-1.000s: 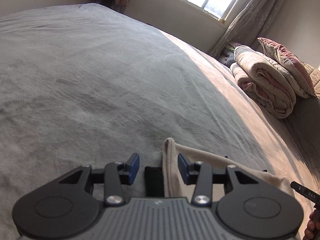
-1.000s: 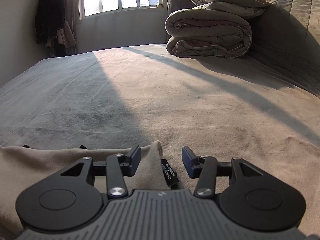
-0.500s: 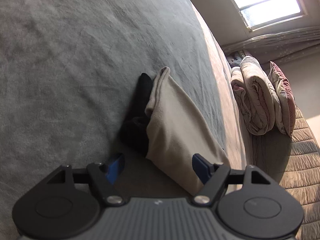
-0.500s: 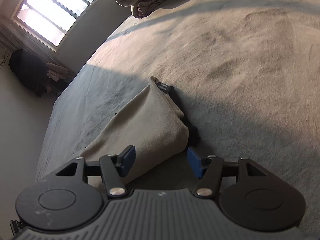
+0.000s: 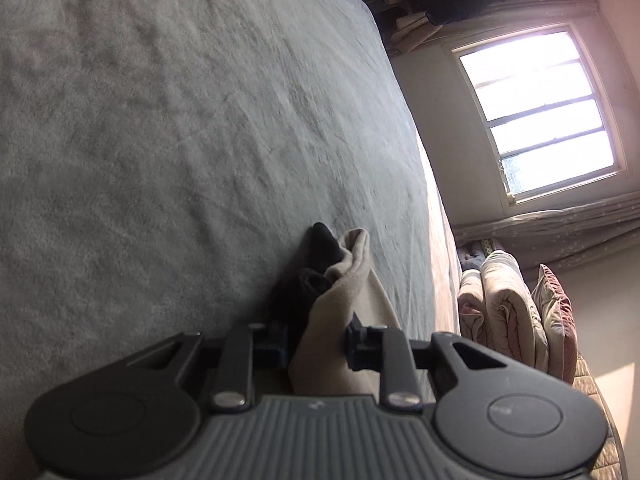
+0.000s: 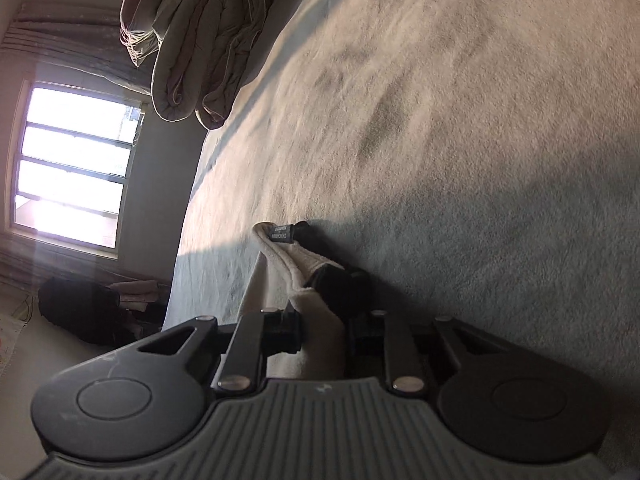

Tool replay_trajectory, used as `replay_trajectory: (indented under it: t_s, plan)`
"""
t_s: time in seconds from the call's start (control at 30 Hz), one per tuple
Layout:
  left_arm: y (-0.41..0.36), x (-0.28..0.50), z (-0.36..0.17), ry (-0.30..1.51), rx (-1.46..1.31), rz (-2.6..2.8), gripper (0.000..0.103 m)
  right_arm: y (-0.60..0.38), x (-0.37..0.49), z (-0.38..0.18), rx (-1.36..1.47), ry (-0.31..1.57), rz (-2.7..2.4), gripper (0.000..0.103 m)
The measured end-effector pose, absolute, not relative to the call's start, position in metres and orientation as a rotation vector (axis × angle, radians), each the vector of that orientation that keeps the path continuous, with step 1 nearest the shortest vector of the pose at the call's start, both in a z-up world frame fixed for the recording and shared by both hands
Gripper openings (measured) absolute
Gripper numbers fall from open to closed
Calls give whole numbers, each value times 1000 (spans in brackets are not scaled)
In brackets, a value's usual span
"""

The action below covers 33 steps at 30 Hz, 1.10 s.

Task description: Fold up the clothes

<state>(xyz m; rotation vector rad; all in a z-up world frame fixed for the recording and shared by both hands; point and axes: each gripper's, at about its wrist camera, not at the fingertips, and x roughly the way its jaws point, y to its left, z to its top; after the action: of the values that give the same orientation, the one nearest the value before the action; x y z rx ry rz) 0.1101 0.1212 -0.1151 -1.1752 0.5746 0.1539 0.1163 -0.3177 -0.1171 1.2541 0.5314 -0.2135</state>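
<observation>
A beige garment [image 5: 344, 300] with a black inner layer [image 5: 308, 280] lies on the grey bed cover. In the left wrist view my left gripper [image 5: 318, 348] is shut on one bunched end of it, beige cloth pinched between the blue-padded fingers. The right wrist view shows the other end of the beige garment [image 6: 296, 268], with a small black label [image 6: 280, 235] at its tip. My right gripper [image 6: 324, 336] is shut on that cloth too. Both views are rolled sideways.
The bed cover [image 5: 180, 140] spreads wide around the garment. A rolled quilt [image 6: 208, 40] and pillow [image 5: 556, 312] sit at the head of the bed. A bright window [image 5: 540, 116] and dark hanging clothes [image 6: 80, 308] are beyond the bed's edge.
Both grippers, open around the garment's ends half a second ago, have closed on the cloth. Both cameras have rolled further sideways.
</observation>
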Motion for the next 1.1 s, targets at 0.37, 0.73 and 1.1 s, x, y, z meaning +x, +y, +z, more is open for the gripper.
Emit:
replay_trajectory:
  t_s: [0.37, 0.73, 1.1]
  plan:
    - [143, 44, -80, 658, -1067, 104, 25, -317, 43, -95, 1190, 636, -162, 22]
    - [161, -3, -119, 671, -1038, -13, 36, -318, 5, -120, 1105, 629, -105, 29]
    - [160, 16, -121, 635, -966, -100, 62, -243, 9, -53, 470, 364, -143, 64]
